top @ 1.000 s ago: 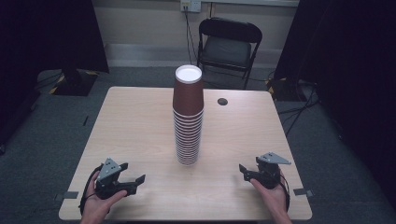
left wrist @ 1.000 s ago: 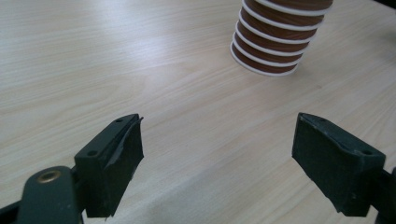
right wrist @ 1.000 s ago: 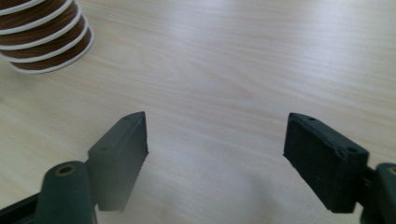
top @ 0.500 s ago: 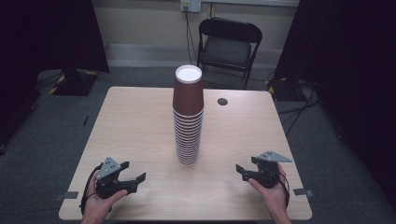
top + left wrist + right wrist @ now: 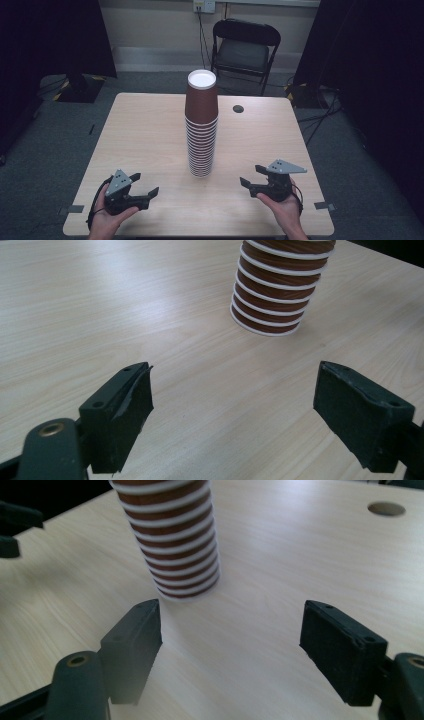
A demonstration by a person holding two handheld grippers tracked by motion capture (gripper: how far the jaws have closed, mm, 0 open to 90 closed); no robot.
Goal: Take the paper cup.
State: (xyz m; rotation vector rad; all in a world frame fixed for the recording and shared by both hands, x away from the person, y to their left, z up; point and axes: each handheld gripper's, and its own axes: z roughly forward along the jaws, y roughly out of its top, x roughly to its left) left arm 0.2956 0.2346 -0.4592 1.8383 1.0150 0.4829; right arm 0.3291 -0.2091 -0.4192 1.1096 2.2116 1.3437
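A tall stack of brown paper cups (image 5: 201, 130) stands upside down in the middle of the wooden table (image 5: 140, 125), each rim a white ring. My left gripper (image 5: 145, 183) rests low near the front left edge, held in a hand, open and holding nothing. In the left gripper view the left gripper (image 5: 235, 385) points at the table with the cup stack (image 5: 272, 295) ahead and to the right. My right gripper (image 5: 251, 175) sits at the front right, open, nothing held. From the right gripper view, the right gripper (image 5: 232, 620) faces the stack's base (image 5: 175, 545), which is a short way off.
A round cable hole (image 5: 238, 108) lies in the table behind the stack, right of centre. A black folding chair (image 5: 245, 47) stands beyond the far edge. Grey carpet surrounds the table, with cables at the right.
The right gripper has crept slightly left, toward the cup stack. The left gripper has barely moved. Both stay open.
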